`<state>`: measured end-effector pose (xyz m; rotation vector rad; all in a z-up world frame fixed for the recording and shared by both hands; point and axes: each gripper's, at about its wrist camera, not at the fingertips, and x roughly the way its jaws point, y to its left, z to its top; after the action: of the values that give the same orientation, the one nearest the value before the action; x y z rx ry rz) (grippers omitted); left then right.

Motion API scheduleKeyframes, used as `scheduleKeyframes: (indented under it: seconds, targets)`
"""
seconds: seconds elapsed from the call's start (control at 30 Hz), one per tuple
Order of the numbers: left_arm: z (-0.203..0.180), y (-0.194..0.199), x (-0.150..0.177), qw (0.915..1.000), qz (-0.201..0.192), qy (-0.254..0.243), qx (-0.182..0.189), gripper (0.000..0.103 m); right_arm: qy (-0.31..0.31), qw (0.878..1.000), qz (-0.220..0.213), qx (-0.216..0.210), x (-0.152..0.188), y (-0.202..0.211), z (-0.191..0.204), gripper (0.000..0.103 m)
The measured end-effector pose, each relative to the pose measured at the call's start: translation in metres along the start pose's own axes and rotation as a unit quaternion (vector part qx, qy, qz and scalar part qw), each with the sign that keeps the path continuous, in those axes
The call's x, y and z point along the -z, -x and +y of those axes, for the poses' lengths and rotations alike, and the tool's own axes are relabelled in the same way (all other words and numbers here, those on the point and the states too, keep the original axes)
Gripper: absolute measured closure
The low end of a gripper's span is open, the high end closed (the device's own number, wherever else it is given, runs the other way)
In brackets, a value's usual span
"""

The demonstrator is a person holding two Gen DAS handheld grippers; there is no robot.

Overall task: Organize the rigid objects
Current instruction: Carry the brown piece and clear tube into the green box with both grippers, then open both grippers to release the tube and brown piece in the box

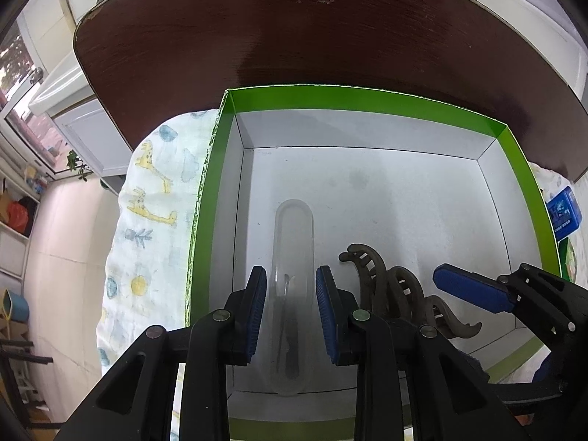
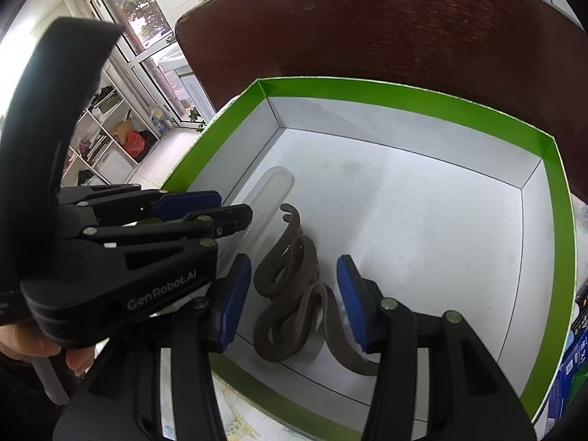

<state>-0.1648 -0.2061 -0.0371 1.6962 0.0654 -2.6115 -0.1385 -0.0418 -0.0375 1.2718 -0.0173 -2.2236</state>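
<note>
On a dark wooden desk (image 1: 294, 29), a green-rimmed white box (image 1: 367, 99) collects two items: the left gripper (image 1: 292, 308) clenches a clear oblong case (image 1: 294, 250), long axis pointing toward the far wall, while the right gripper (image 2: 294, 297), jaws released, straddles a brown hair claw clip (image 2: 290, 283) beside it.

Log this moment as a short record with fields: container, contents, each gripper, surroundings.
container: green-rimmed box with white inside, on a dark wooden table
contents: clear oblong case and brown hair claw clip, side by side on the box floor
left gripper: pads on either side of the clear case, which lies on the floor; contact cannot be told
right gripper: open, pads standing apart from the clip between them
surroundings: giraffe-print cloth under the box; blue packet beside its right wall
</note>
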Motion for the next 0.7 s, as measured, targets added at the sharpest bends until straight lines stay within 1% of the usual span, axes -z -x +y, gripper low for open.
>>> scheduleKeyframes:
  seconds: [0.17, 0.3, 0.4, 0.6, 0.7]
  targets:
    - [-0.001, 0.008, -0.001, 0.9999, -0.006, 0.009, -0.005, 0.075, -0.003, 1.000, -0.013, -0.003, 0.001, 0.018, -0.003, 0.055]
    - [-0.003, 0.022, -0.006, 0.9996, -0.026, 0.010, -0.011, 0.075, -0.003, 0.999, -0.032, -0.004, 0.004, 0.039, -0.005, 0.055]
    - [-0.012, 0.038, -0.009, 0.9991, -0.041, 0.004, -0.009, 0.075, -0.003, 0.999, -0.051, -0.006, 0.004, 0.060, -0.006, 0.055]
    - [-0.044, 0.072, -0.012, 0.9969, -0.075, -0.025, 0.003, 0.065, -0.015, 0.996, -0.093, 0.005, 0.008, 0.110, -0.028, 0.055]
    - [-0.064, 0.087, -0.009, 0.9952, -0.090, -0.037, 0.012, 0.060, -0.031, 0.993, -0.112, 0.029, 0.018, 0.140, -0.050, 0.055]
